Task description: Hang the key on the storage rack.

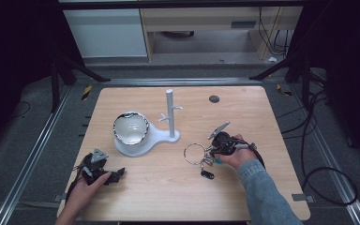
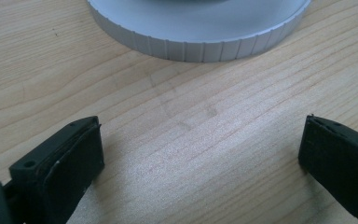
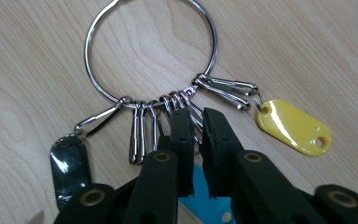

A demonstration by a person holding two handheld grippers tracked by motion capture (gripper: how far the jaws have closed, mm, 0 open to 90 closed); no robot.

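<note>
Right gripper point(image 3: 196, 122) pinches a clip on the key ring point(image 3: 151, 51); left gripper point(image 2: 200, 149) spread over table point(image 2: 177, 116).

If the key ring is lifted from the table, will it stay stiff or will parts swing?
The key ring itself looks like stiff wire. Its clips and the yellow tag hang loosely, so they would probably swing and rattle. It seems light.

The high view looks forward and down from above the person's side, taking in the whole worktop point(image 1: 243, 197) from some way off. The left gripper view rides low, very close to the wood, facing the white stand base point(image 2: 200, 32) at the top of its frame. The right gripper view looks steeply down, close on the key ring point(image 3: 151, 51). All 3 share the worktop.
</note>
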